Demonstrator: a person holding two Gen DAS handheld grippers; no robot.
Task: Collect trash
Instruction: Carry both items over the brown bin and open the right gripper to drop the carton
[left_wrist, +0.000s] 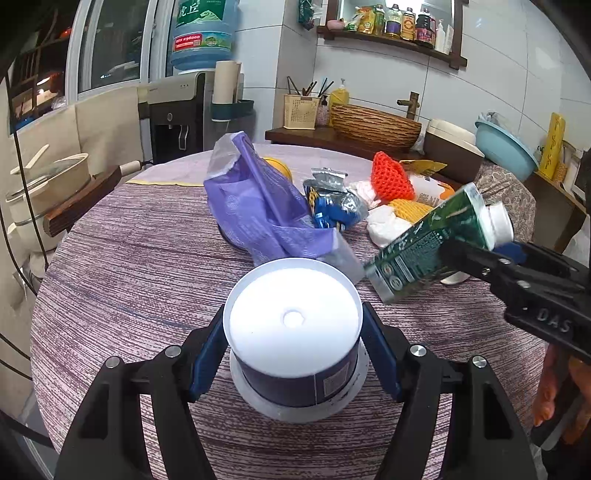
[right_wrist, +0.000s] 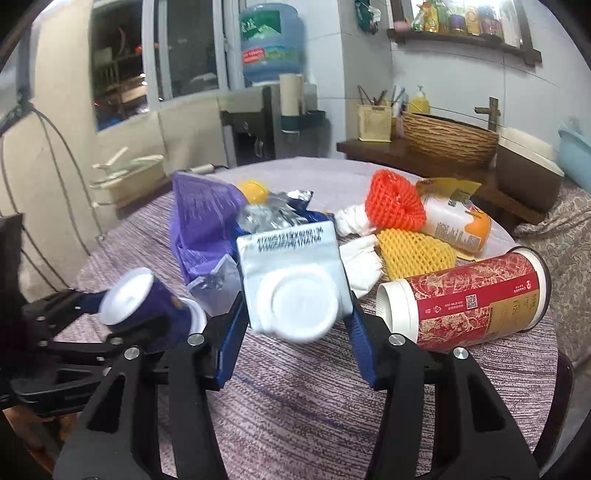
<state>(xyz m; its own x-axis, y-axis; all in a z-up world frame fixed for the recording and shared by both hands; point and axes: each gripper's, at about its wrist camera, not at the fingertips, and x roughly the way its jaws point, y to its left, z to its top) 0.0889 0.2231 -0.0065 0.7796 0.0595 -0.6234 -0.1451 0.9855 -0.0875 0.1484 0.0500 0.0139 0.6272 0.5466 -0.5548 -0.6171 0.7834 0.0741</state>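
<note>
On the round table with its purple striped cloth (left_wrist: 129, 280), my left gripper (left_wrist: 293, 347) is shut on an upturned tub (left_wrist: 295, 332) with a white base and dark blue label, its blue pads on either side. In the right wrist view the same tub (right_wrist: 136, 302) shows at the left. My right gripper (right_wrist: 295, 332) is shut on a green carton (left_wrist: 432, 240) with a white screw cap (right_wrist: 295, 306), held tilted above the cloth. A purple plastic bag (left_wrist: 258, 206) lies open just beyond both. A red canister (right_wrist: 469, 299) lies on its side at the right.
Behind the bag lie a blue foil wrapper (left_wrist: 332, 206), orange (left_wrist: 391, 177) and yellow (left_wrist: 410, 210) foam nets, white tissue (right_wrist: 362, 266) and an orange-white bottle (right_wrist: 458, 221). A wicker basket (left_wrist: 373, 125) and water dispenser (left_wrist: 177, 110) stand past the table. A hand (left_wrist: 554, 398) shows at the right edge.
</note>
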